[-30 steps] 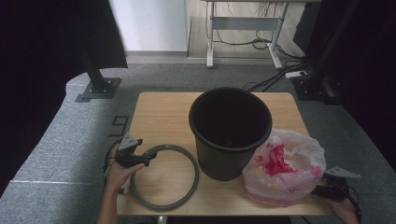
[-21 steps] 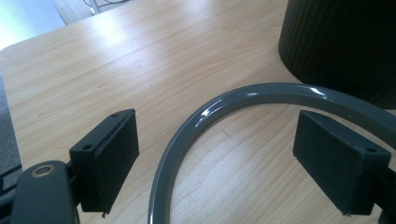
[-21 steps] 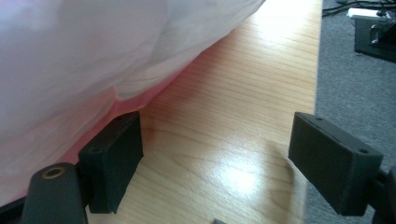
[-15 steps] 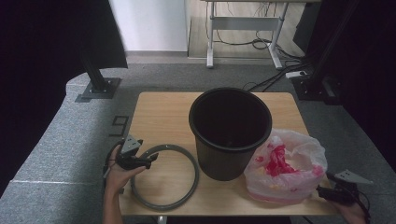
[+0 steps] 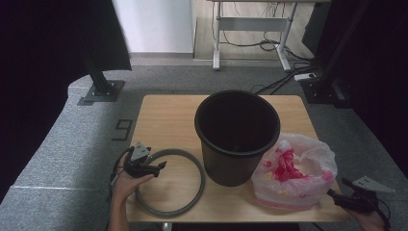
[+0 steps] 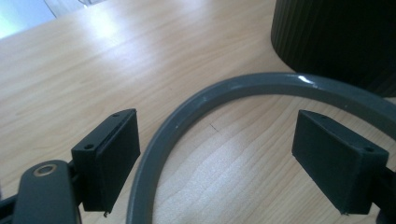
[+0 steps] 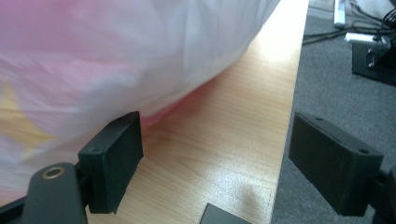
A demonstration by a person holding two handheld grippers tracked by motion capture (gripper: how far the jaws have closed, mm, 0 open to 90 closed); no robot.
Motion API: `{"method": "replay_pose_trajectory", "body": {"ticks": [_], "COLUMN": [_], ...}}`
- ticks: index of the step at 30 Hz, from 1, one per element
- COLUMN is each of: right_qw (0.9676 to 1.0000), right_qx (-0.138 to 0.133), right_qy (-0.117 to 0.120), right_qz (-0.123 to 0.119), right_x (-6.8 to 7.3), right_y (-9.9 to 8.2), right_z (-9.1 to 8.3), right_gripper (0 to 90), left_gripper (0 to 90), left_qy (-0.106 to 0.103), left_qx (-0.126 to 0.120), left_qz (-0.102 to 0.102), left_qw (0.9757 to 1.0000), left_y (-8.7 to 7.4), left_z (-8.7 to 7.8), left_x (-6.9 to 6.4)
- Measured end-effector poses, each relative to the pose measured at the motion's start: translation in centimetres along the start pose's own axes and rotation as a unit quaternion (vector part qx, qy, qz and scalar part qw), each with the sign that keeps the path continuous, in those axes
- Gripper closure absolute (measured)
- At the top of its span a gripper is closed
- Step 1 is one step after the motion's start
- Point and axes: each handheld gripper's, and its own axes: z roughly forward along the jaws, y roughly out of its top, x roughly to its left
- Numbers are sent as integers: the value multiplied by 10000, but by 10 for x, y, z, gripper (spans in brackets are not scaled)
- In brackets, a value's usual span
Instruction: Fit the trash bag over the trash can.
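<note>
High view: I am drawing my right hand-held gripper (image 5: 332, 195), jaws spread, back from the bag (image 5: 294, 171), while my left hand-held gripper (image 5: 162, 166), also spread, straddles the ring (image 5: 169, 182), ready to grasp.

A grey ring (image 5: 169, 182), a black ribbed bin (image 5: 236, 137), and a white bag (image 5: 294, 172) blotched pink.

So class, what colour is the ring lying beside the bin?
Grey, the ring shows best in the left gripper view, glossy against the pale wood.
</note>
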Motion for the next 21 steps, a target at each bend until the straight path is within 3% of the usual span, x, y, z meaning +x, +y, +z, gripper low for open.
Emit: {"method": "replay_pose_trajectory", "body": {"ticks": [10, 21], "right_qw": [9992, 9981], "right_qx": [-397, -604], "right_qy": [89, 133], "right_qz": [40, 23], "right_x": [6, 10], "right_y": [14, 23], "right_z": [-18, -37], "right_gripper": [180, 179], "left_gripper": [157, 166], "left_qy": [-53, -47], "left_qx": [106, 90], "left_qz": [36, -2], "left_qw": [9999, 9999], "left_y": [-3, -5], "left_z": [8, 7], "left_x": [-2, 1]}}
